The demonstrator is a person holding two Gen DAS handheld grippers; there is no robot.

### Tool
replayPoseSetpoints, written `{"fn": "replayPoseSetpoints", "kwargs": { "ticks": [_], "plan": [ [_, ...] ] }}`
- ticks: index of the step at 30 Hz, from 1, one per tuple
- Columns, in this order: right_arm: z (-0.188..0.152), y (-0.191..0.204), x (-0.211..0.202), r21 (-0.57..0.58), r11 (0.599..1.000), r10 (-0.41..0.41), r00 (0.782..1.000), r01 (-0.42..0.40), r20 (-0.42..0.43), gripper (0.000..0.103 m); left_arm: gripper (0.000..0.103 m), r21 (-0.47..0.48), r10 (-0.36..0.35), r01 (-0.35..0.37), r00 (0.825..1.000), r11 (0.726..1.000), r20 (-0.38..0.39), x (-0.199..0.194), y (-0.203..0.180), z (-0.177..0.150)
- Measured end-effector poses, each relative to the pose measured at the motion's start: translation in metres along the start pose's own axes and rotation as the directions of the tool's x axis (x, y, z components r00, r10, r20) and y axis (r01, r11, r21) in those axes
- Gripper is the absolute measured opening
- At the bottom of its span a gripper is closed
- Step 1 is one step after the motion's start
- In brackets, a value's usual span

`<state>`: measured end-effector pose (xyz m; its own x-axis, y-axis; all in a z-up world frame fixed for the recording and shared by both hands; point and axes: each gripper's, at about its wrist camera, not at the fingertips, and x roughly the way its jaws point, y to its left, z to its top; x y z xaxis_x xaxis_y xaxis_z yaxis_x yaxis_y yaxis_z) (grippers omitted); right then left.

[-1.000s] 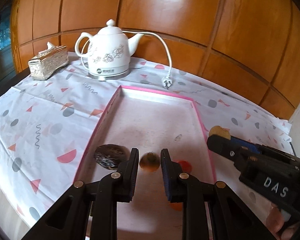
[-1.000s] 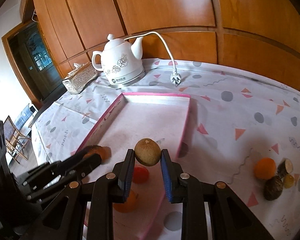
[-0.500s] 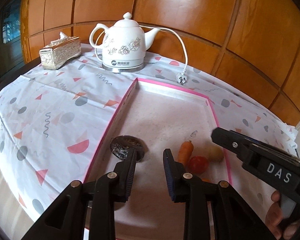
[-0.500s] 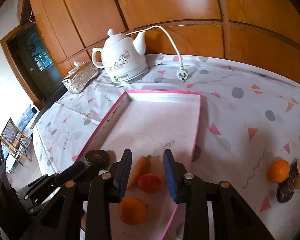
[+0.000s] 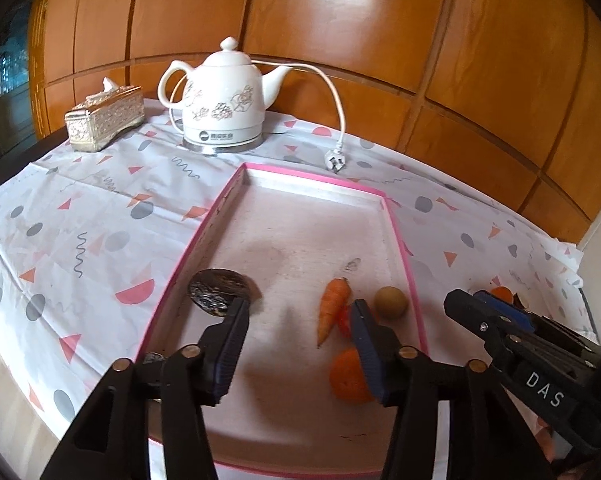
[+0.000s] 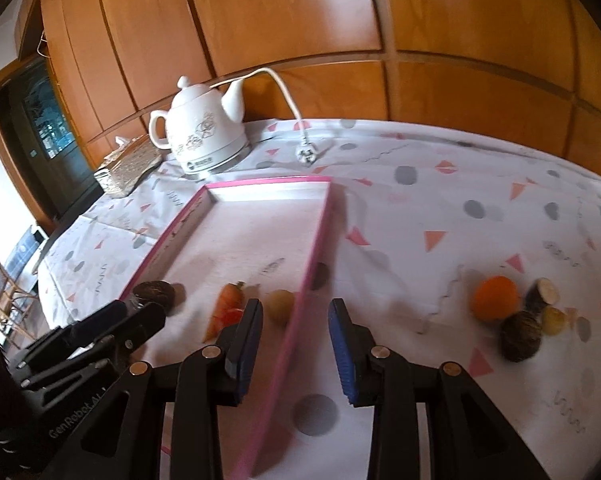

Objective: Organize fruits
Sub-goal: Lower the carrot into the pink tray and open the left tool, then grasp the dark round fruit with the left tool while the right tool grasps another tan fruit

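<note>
Tray (image 5: 204, 236): pink-rimmed, lying on patterned cloth (image 5: 80, 216), now holding five pieces at its near end.
- Dark fruit (image 5: 216, 290): resting by the left rim, just released; a second ago sitting beside the left gripper's jaws.
- Carrot (image 5: 332, 308), red fruit (image 5: 343, 318), orange (image 5: 348, 376): clustering near centre-right, touching or nearly so.
- Brown fruit (image 5: 390, 302): lying against the right rim, newly dropped; a second ago pinched in the right gripper.

Left gripper (image 5: 296, 328): jaws just having been opening, now spread, nothing between them; hovering over bare tray floor between dark fruit and carrot.

Right gripper (image 6: 294, 320): jaws just having been parting a little, now spread and empty, straddling the tray's right rim (image 6: 318, 240).

Meaning for the task: two more pieces delivered, both claws freed; judging the right one as heading for the remaining pile.

Showing in right view only: loose pile on the cloth, well right of the tray — second orange (image 6: 494, 298), dark round fruit (image 6: 518, 338), small yellow piece (image 6: 554, 320), cut brown piece (image 6: 544, 292). Left view giving only an orange sliver behind the right gripper.

Showing in left view only: the tray's orange; hidden in right view.

Far side, both views: white kettle (image 5: 222, 100), loose plug (image 5: 335, 160), tissue box (image 5: 104, 118).
</note>
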<state>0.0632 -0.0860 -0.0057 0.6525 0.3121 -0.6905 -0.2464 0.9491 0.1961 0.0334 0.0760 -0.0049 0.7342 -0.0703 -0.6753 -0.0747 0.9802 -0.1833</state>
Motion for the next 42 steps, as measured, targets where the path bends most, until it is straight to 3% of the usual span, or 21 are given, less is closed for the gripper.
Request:
{"fn": "replayPoseSetpoints", "kwargs": {
  "ticks": [12,19,34,42],
  "plan": [
    [-0.018,-0.028,-0.022,0.016,0.996,-0.09,0.995,0.089,0.045,0.034,0.058,0.097,-0.055,0.056,0.998,0.994,-0.021,-0.003,-0.036,-0.01],
    [-0.031,-0.065,-0.038,0.081,0.983,-0.172,0.982,0.166,0.076,0.036,0.062,0.168,-0.076,0.081,0.996,0.983,-0.037,-0.003,-0.06,-0.016],
    [-0.069,-0.163,-0.059,0.272,0.91,-0.326,0.945,0.315,-0.002,0.036,0.062,0.247,-0.178,0.196,0.979,0.949,-0.096,0.003,-0.107,-0.021],
    [-0.07,-0.188,-0.062,0.315,0.893,-0.331,0.944,0.32,-0.021,0.036,0.062,0.31,-0.225,0.267,0.961,0.912,-0.164,0.016,-0.142,-0.029]
  ]
}}
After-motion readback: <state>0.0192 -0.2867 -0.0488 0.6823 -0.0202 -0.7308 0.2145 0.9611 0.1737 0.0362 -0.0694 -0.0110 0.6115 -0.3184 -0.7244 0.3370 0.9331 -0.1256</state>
